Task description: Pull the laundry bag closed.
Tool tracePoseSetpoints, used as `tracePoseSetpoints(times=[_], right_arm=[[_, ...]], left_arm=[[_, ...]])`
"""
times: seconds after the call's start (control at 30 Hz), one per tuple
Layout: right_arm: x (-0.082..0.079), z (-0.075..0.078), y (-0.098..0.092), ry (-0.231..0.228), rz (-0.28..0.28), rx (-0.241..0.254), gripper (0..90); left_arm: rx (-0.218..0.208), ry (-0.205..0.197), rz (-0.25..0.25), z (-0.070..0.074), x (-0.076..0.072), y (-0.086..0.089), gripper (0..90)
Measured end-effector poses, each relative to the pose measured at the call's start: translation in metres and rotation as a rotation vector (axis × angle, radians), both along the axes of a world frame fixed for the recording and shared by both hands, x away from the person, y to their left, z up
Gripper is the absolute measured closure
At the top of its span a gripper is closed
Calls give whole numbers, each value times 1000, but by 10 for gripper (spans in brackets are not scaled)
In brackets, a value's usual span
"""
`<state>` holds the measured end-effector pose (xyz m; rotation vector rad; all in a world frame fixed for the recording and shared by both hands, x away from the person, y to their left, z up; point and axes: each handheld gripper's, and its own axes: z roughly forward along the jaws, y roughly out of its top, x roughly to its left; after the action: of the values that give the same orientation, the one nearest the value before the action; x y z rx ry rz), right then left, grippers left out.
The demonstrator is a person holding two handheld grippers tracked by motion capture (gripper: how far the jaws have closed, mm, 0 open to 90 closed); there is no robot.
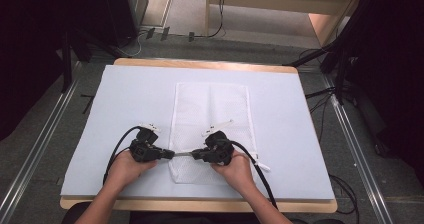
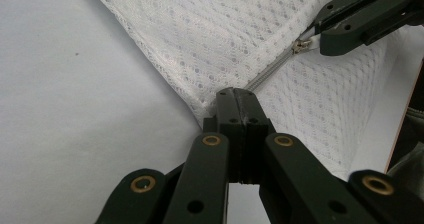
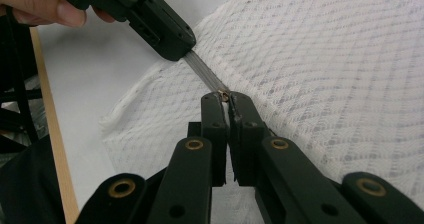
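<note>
Left tool (image 1: 170, 154): my jaws were closed tight on the corner of the mesh bag (image 1: 212, 109), clamped at the end of the zipper (image 2: 272, 71).
Right tool (image 1: 194, 154): my jaws were pinched shut on the zipper pull (image 3: 225, 95), tips pointing at the left tool.
Bag: it lay flat on the bench (image 1: 125, 99), stretching away ahead of both tools; its near end sat between and under them.
Zipper: a short grey run of teeth spanned the gap from my left tool tips to my right tool tips.
Tools to each other: tip to tip, close, not touching.
Hands: my left hand (image 1: 125, 166) sat behind the left tool, my right hand (image 1: 237, 169) behind the right tool, both at the near bench edge.
Cables: one trailed back from each tool toward me.
</note>
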<state>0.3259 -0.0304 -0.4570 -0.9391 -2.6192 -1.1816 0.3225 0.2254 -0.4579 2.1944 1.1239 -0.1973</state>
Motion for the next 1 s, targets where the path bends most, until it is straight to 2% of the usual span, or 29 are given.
tracePoseSetpoints(times=[0.3,0.33,0.43,0.67,1.0], right_arm=[[-1,1,-6,-17,-10,-6,887],[0,1,-13,-3,-25,3,887],[1,0,-16,4,-29,10,887],[0,1,-17,-14,-25,12,887],[-1,-1,-22,-14,-29,12,887]], left_arm=[[-3,-1,1,0,0,0,900],[-1,1,2,0,0,0,900],[0,1,3,0,0,0,900],[-3,2,1,0,0,0,900],[-6,1,0,0,0,1,900]])
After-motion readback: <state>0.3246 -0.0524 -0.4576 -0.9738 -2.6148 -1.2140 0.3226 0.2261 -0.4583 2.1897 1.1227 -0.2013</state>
